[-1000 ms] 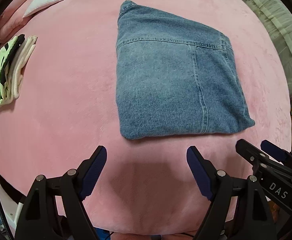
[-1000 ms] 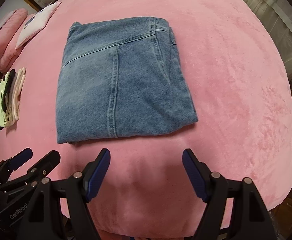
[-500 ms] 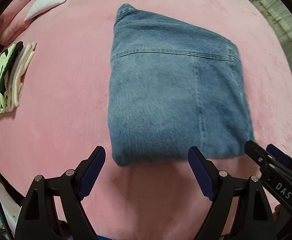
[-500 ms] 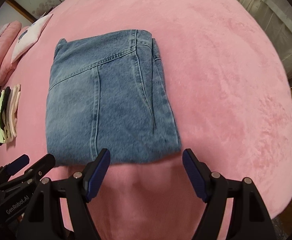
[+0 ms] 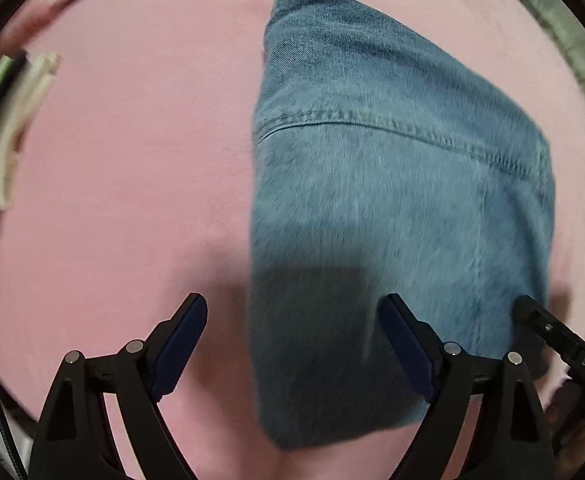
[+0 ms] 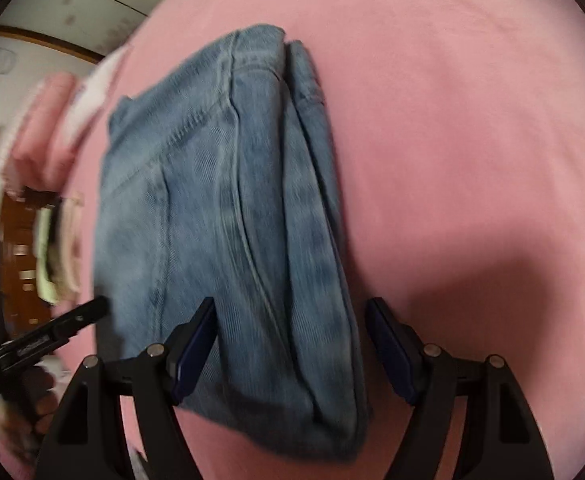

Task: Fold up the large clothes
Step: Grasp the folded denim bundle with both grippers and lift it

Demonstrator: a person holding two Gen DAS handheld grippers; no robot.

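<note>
both grippers have come much closer to the folded jeans (image 5: pixel 392 200) than a second ago; the denim now fills each view and its near edge lies between the open fingers. the left gripper (image 5: pixel 292 344) stands wide around the near left corner, the right gripper (image 6: pixel 290 344) wide around the near right corner, neither holding cloth. the jeans lie in the middle of the pink bed cover (image 5: pixel 132 160). i judge a grasp comes next. on the other gripper's arm only "das" can be read, blurred.

Bare pink cover (image 6: pixel 472 128) right of jeans (image 6: pixel 228 220)
</note>
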